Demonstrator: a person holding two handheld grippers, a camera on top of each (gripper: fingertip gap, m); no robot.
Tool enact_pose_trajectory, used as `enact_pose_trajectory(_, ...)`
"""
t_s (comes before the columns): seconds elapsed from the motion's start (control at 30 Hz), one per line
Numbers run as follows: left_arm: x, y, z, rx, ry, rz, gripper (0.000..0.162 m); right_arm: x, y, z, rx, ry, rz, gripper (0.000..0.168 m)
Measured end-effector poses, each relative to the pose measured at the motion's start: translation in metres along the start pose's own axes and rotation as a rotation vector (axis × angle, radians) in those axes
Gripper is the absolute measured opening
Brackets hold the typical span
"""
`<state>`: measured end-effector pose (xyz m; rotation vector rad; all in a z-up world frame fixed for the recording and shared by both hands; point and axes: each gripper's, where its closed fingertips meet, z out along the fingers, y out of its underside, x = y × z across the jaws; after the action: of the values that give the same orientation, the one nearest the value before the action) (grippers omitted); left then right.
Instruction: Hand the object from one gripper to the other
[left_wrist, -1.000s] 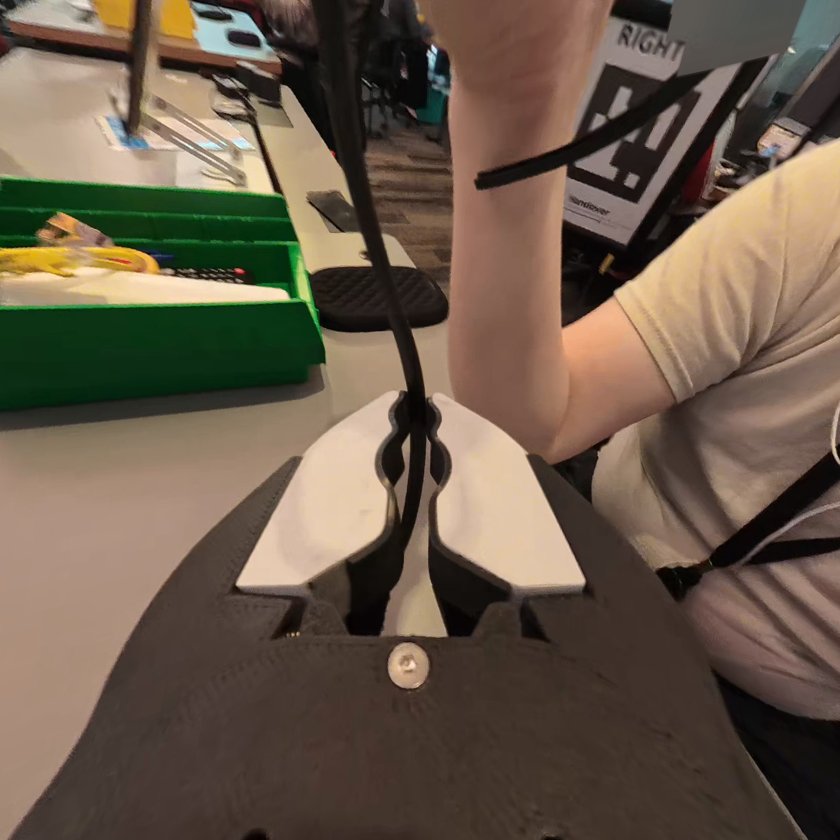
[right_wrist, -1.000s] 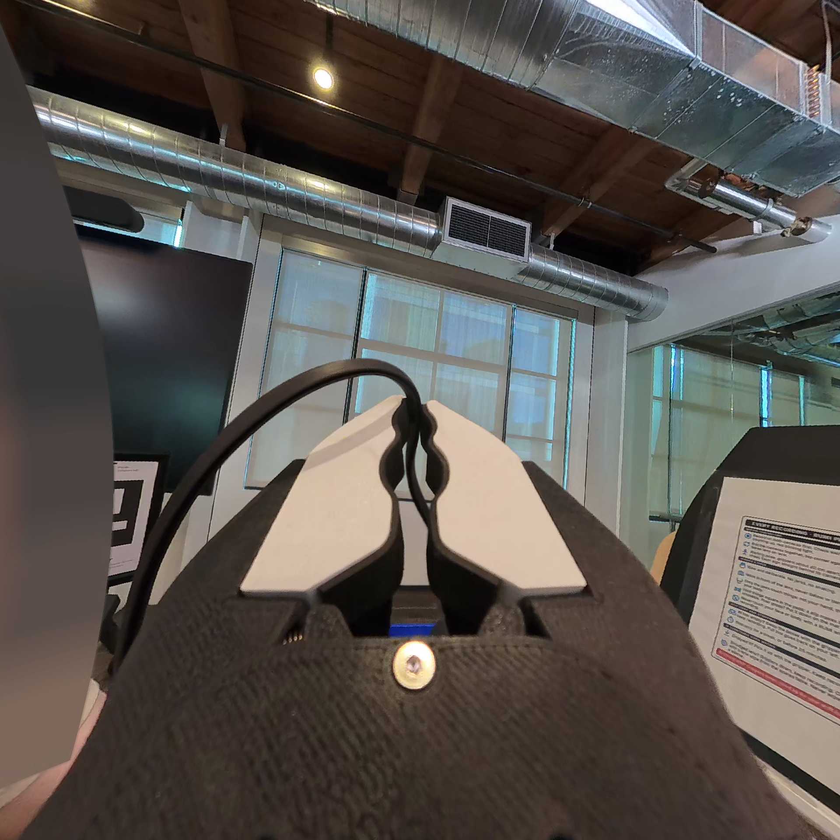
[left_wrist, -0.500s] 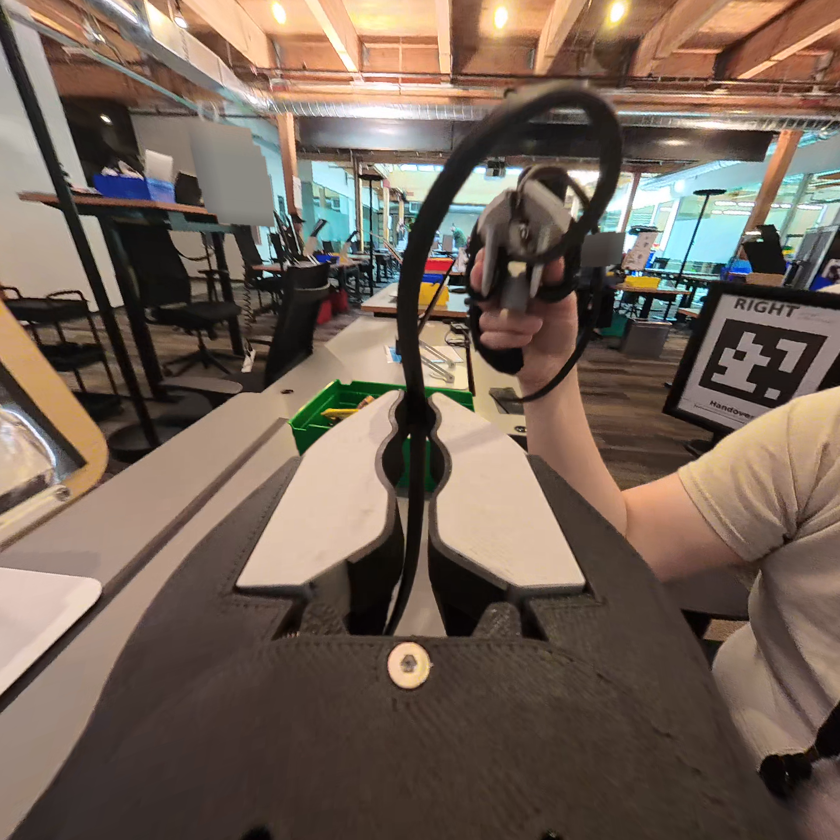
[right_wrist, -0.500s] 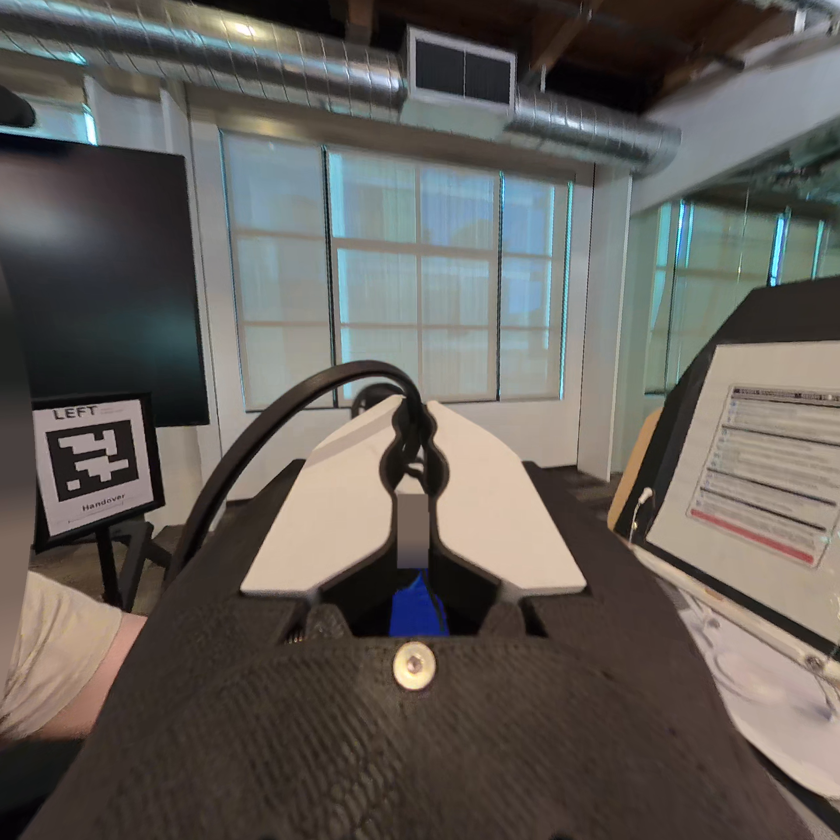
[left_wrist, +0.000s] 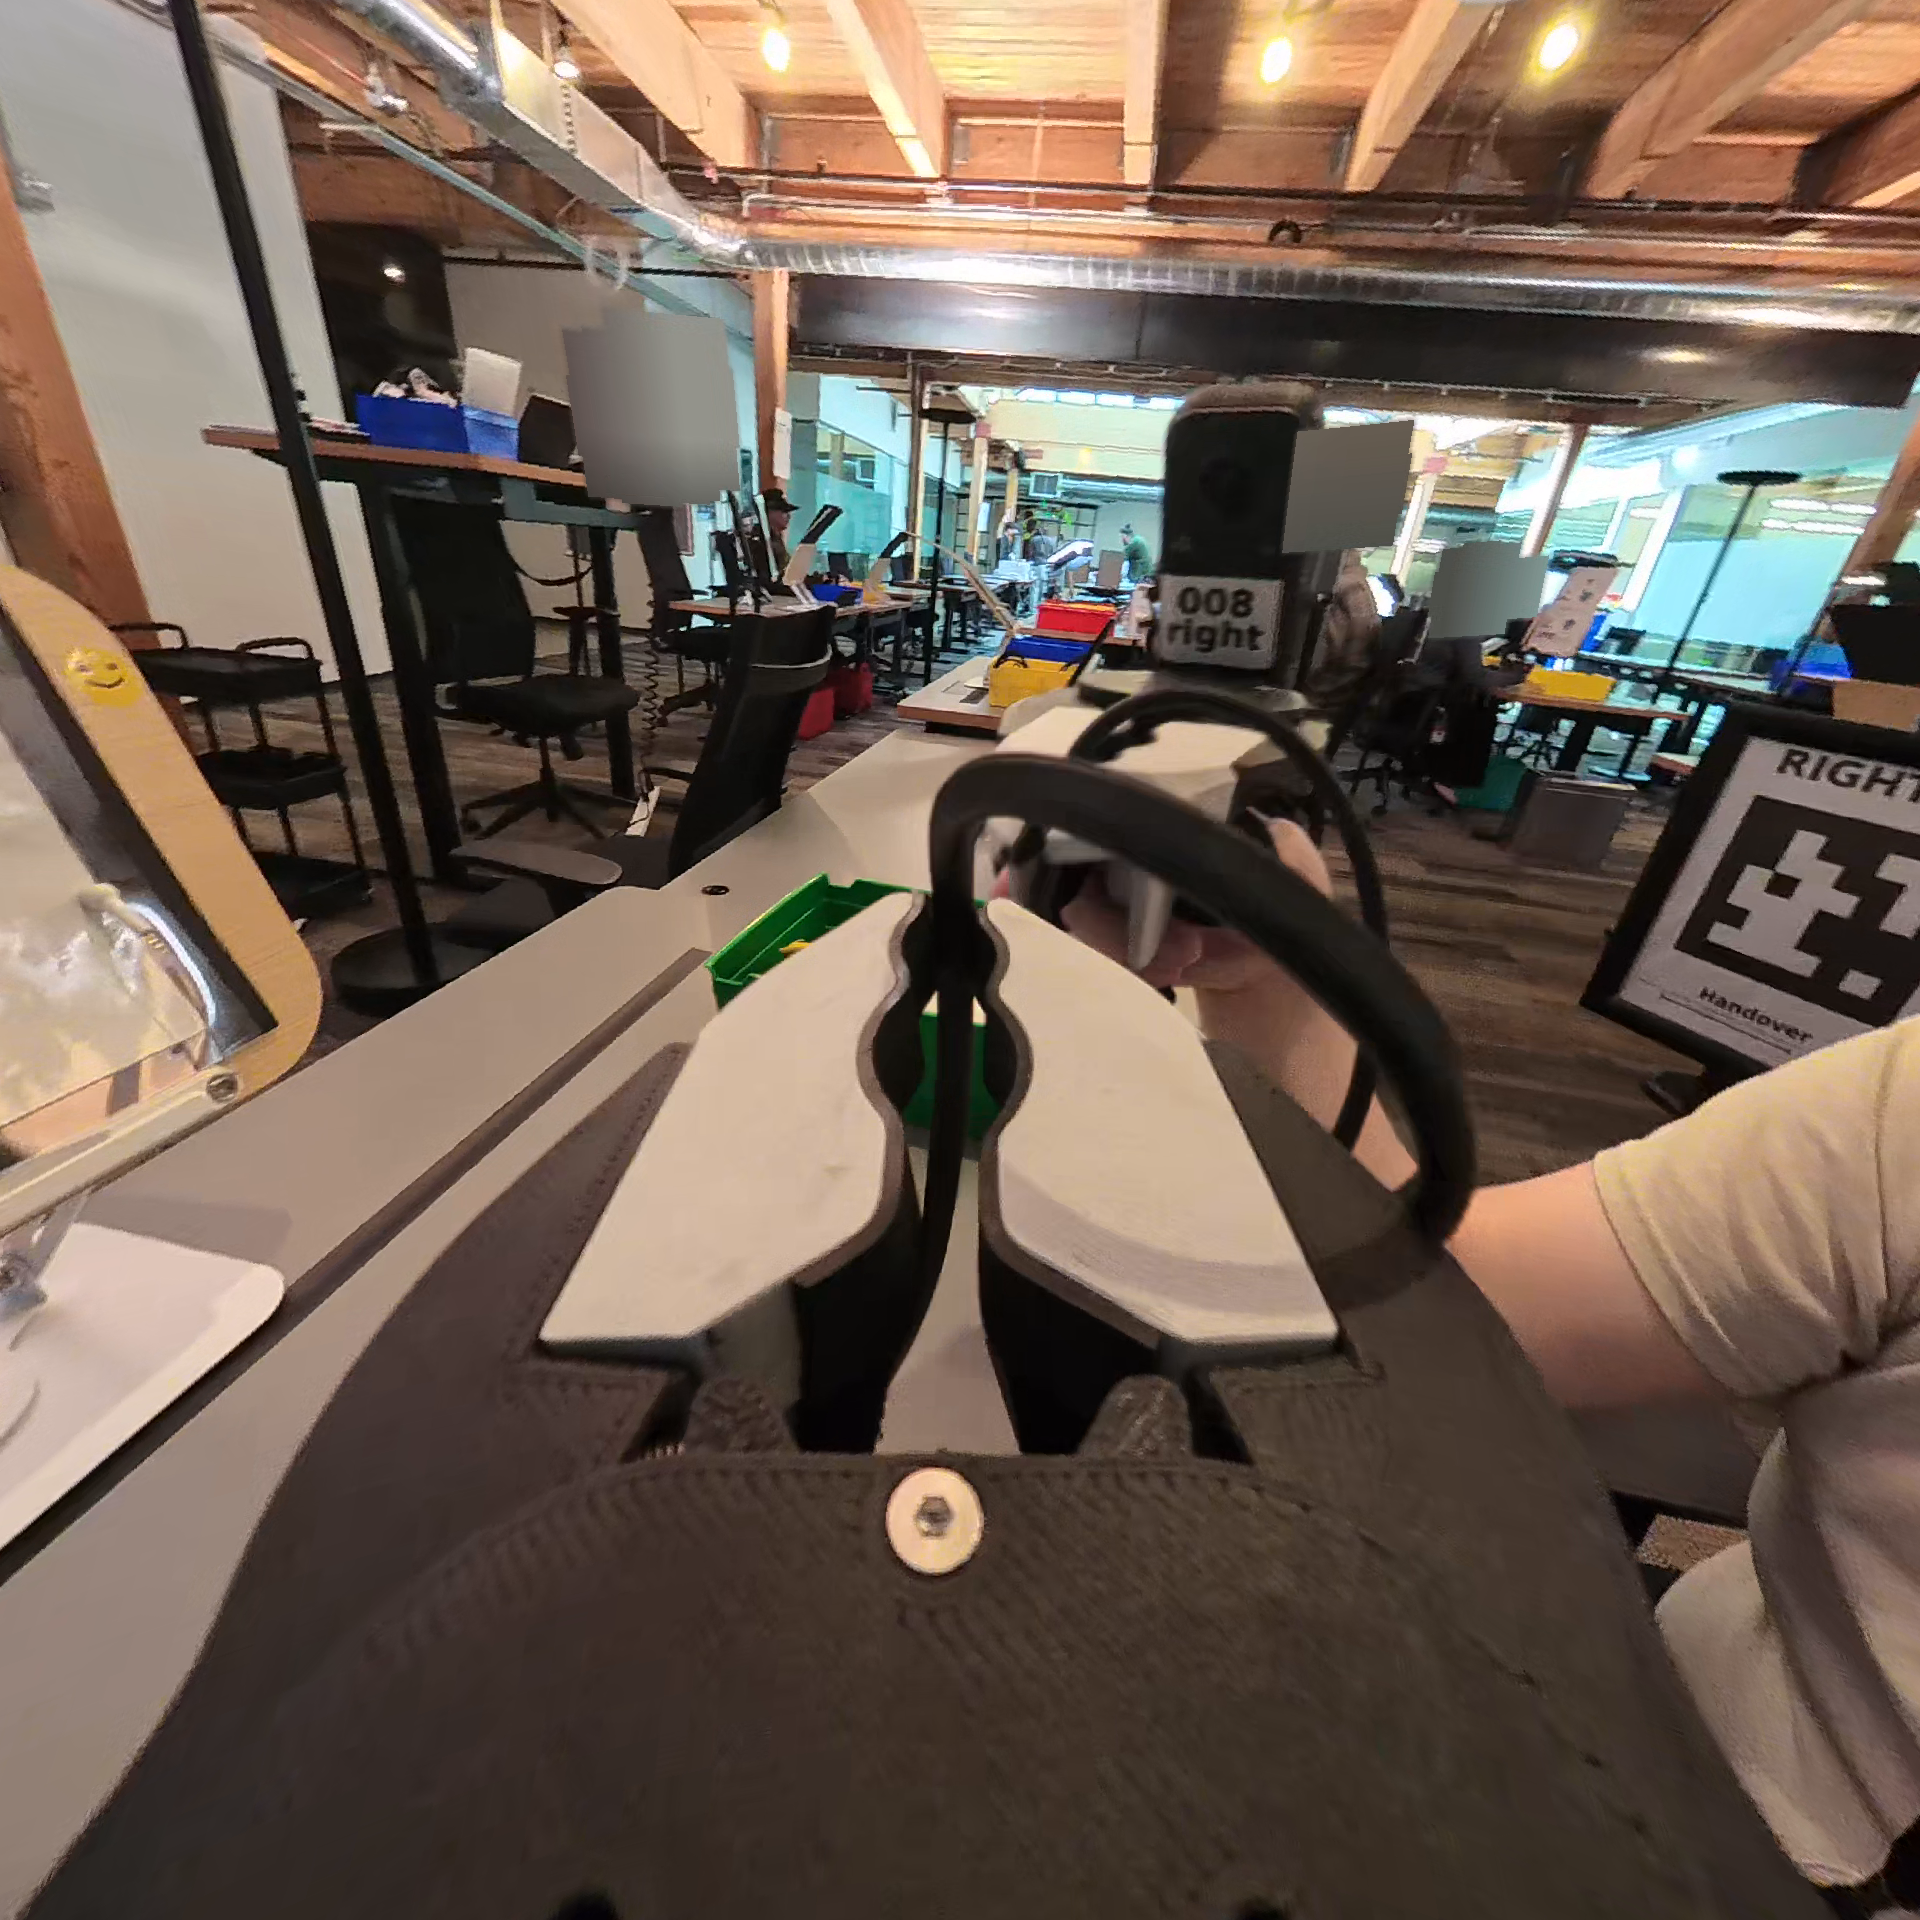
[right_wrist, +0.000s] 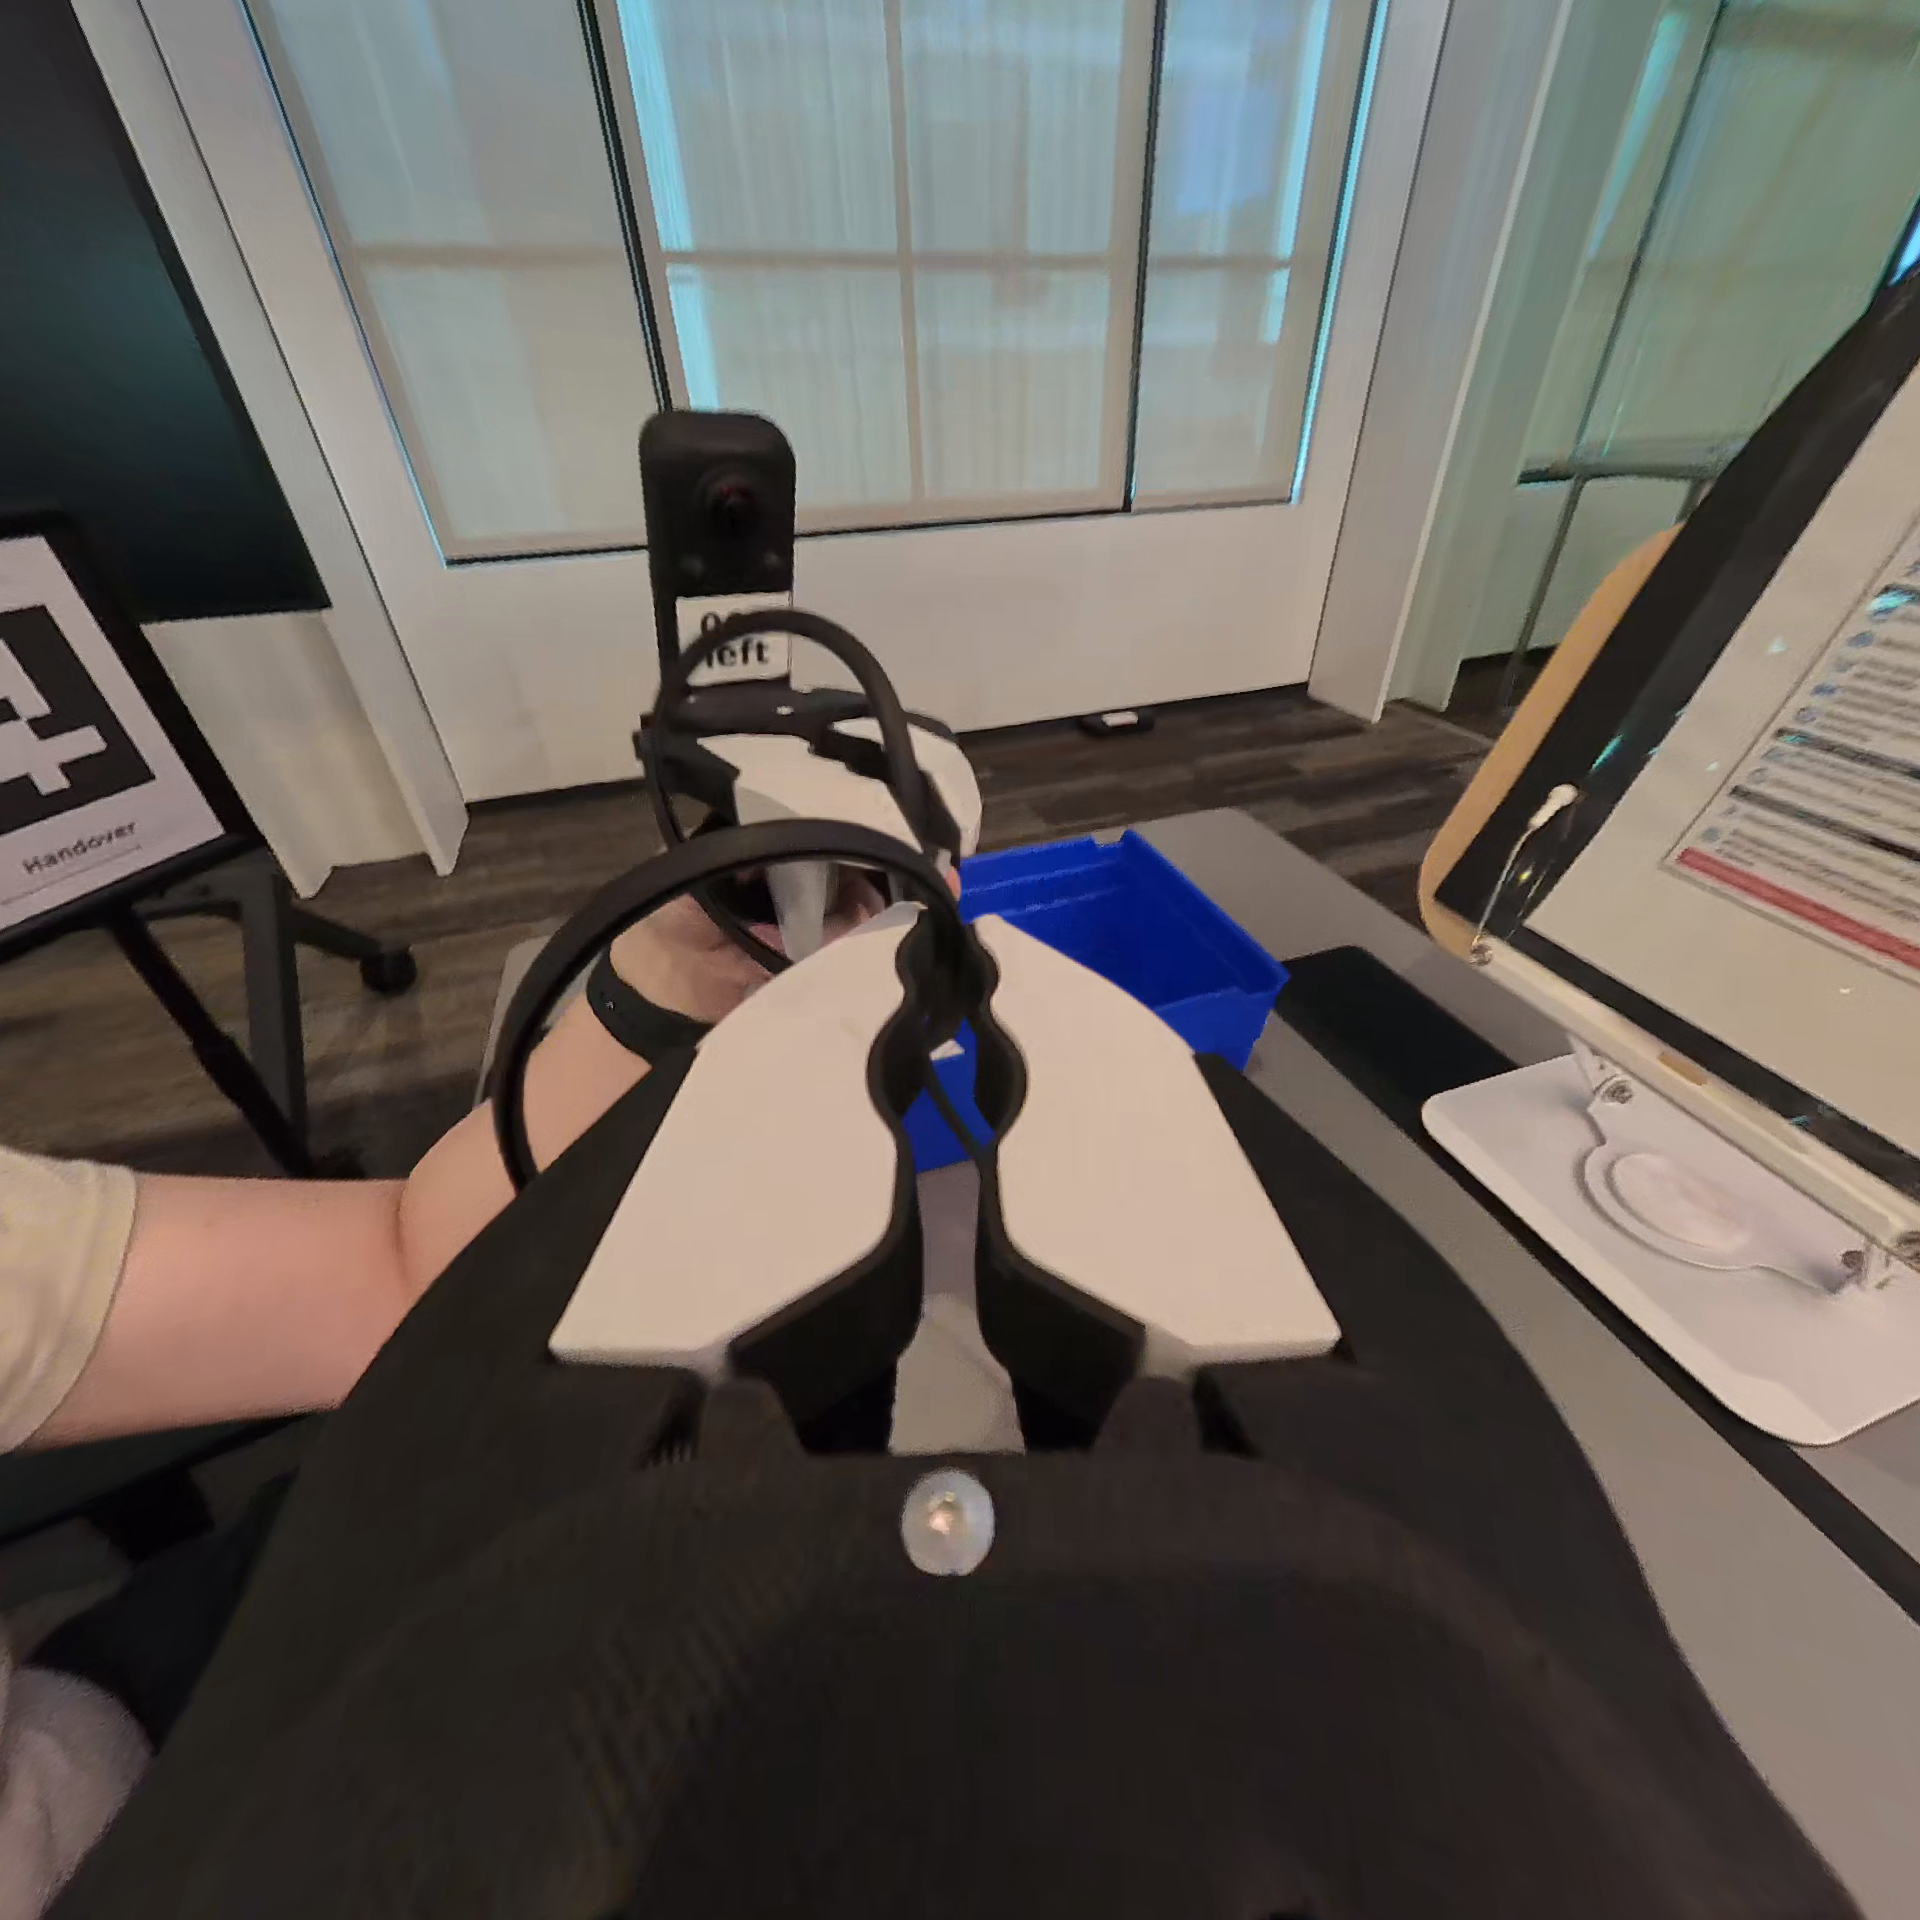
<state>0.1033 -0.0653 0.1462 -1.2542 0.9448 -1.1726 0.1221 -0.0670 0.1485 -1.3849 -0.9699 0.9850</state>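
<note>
The object is a thick black cable (left_wrist: 1278, 894). My left gripper (left_wrist: 948, 920) is shut on it at the fingertips. From there it arcs up and to the right, past the right gripper (left_wrist: 1117, 883) facing me a short way off, and drops out of sight behind my right finger. In the right wrist view my right gripper (right_wrist: 940, 930) is shut on the same cable (right_wrist: 665, 883), which loops left over the person's forearm. The left gripper (right_wrist: 805, 883) faces it close by. Both grippers are held in the air above the table.
A grey table (left_wrist: 312, 1195) lies below, with a green bin (left_wrist: 795, 930) ahead of the left gripper and a blue bin (right_wrist: 1132, 935) ahead of the right one. A tablet on a white stand (right_wrist: 1683, 1039) is at the table's side. Marker boards (left_wrist: 1787, 904) stand on the floor. The tips of both grippers are at nearly the same place.
Both grippers have swung from pointing away, the right one at the ceiling, to facing each other at close range. Each has stayed shut on the cable, which now arcs between them.
</note>
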Motion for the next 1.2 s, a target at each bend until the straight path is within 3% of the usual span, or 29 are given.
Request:
enact_pose_trajectory(0.3,0.002,0.017,0.008,-0.096,-0.066,0.173,0.006,-0.009,0.017,0.021,-0.069,-0.083,0.04,0.004)
enact_pose_trajectory(0.67,0.016,0.035,0.014,-0.173,0.059,0.083,0.016,-0.011,0.015,0.021,-0.055,-0.103,0.007,0.004)
enact_pose_trajectory(0.93,0.004,0.048,0.027,-0.246,-0.03,0.189,0.008,-0.01,0.02,0.027,-0.068,-0.098,-0.034,0.005)
enact_pose_trajectory(1.03,-0.016,0.038,0.019,-0.247,-0.207,0.312,0.007,-0.012,0.021,0.02,-0.094,-0.074,-0.098,0.024)
enact_pose_trajectory(1.2,-0.065,0.005,-0.025,-0.275,-0.714,0.564,0.007,0.0,0.03,-0.006,-0.211,0.093,-0.247,0.028)
